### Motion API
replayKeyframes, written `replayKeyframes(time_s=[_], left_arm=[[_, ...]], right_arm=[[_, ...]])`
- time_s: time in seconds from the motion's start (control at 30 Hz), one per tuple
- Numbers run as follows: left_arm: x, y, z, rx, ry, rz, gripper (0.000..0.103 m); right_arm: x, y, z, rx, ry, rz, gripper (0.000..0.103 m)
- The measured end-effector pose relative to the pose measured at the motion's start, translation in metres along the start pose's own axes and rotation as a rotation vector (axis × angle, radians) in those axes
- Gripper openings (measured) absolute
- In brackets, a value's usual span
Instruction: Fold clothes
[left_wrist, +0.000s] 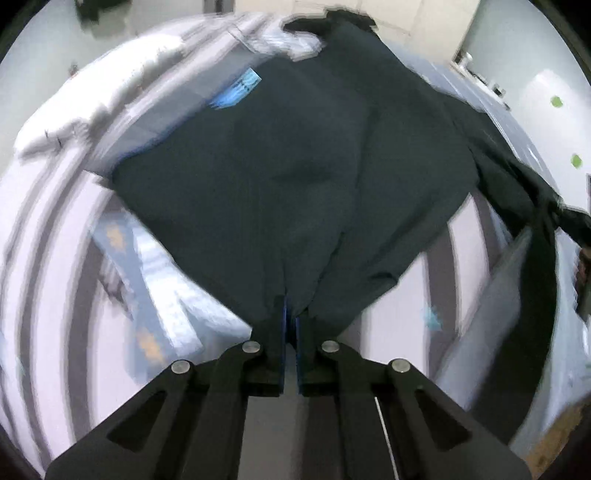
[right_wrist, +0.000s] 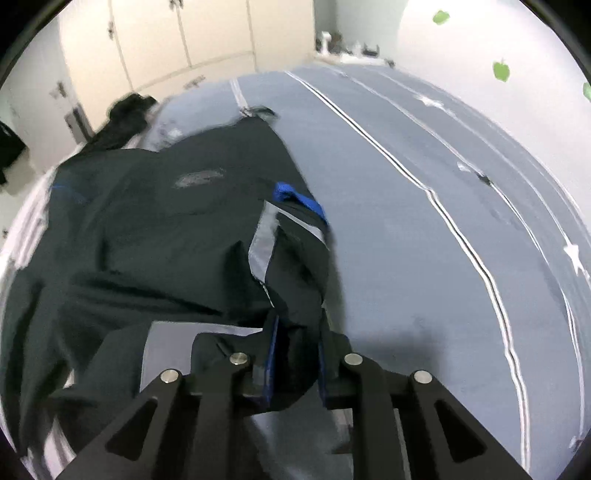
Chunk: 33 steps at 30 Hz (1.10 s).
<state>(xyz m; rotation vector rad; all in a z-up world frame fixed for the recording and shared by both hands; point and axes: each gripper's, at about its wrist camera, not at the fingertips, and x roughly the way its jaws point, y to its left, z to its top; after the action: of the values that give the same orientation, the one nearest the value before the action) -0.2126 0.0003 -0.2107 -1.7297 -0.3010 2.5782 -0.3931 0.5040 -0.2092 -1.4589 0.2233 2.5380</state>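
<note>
A bedroom with pale cupboard doors (right_wrist: 155, 37) and a bed (right_wrist: 406, 221) under a blue-grey striped cover filled both fisheye views. The left gripper (left_wrist: 291, 317) had its jaws pinched together on a gathered edge of a dark garment (left_wrist: 295, 155), whose cloth fanned out ahead over the bed, partly lifted. The right gripper (right_wrist: 295, 332) was clamped on a thick bunched part of the same dark garment (right_wrist: 166, 221), beside a grey trim panel and a blue loop (right_wrist: 295, 195). The step appeared to be spreading or carrying the cloth into its first fold; next it likely needed laying flat and smoothing. A light blue label (left_wrist: 236, 88) and a pale chest mark (right_wrist: 199, 179) showed, both too blurred to read.
</note>
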Motion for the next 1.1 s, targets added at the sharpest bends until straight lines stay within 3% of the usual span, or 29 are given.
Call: replayKeyframes(time_s=[0.1, 0.23, 0.3, 0.43, 0.53, 0.63, 0.8, 0.93, 1.03, 1.1], left_arm=[[-0.012, -0.017, -0.005, 0.005, -0.013, -0.038, 0.01], [-0.039, -0.028, 0.015, 0.062, -0.088, -0.096, 0.031], [-0.053, -0.026, 0.033, 0.079, -0.15, -0.11, 0.035], [-0.058, -0.009, 0.099, 0.084, -0.281, -0.055, 0.056], [-0.045, 0.013, 0.14, 0.093, -0.34, 0.024, 0.059], [-0.011, 0.042, 0.184, 0.098, -0.342, 0.11, 0.059], [0.049, 0.076, 0.246, 0.04, -0.278, 0.151, 0.059], [0.089, 0.095, 0.274, 0.031, -0.212, 0.164, 0.059], [0.116, 0.099, 0.282, 0.077, -0.173, 0.188, 0.059], [0.123, 0.106, 0.285, 0.073, -0.176, 0.157, 0.059]], right_arm=[[-0.001, -0.004, 0.0, -0.035, 0.008, -0.024, 0.025], [-0.033, -0.001, 0.002, -0.019, -0.087, -0.012, 0.042], [-0.049, 0.002, 0.006, -0.003, -0.135, 0.018, 0.05], [-0.046, 0.026, 0.02, -0.04, -0.154, 0.03, 0.052], [-0.036, 0.048, 0.031, -0.073, -0.151, 0.04, 0.053], [-0.023, 0.071, 0.038, -0.1, -0.14, 0.064, 0.054], [0.005, 0.105, 0.044, -0.129, -0.128, 0.035, 0.054], [0.026, 0.093, 0.05, -0.024, -0.091, 0.034, 0.054], [0.037, 0.095, 0.046, -0.056, -0.081, 0.005, 0.054], [0.04, 0.098, 0.043, -0.075, -0.082, -0.001, 0.054]])
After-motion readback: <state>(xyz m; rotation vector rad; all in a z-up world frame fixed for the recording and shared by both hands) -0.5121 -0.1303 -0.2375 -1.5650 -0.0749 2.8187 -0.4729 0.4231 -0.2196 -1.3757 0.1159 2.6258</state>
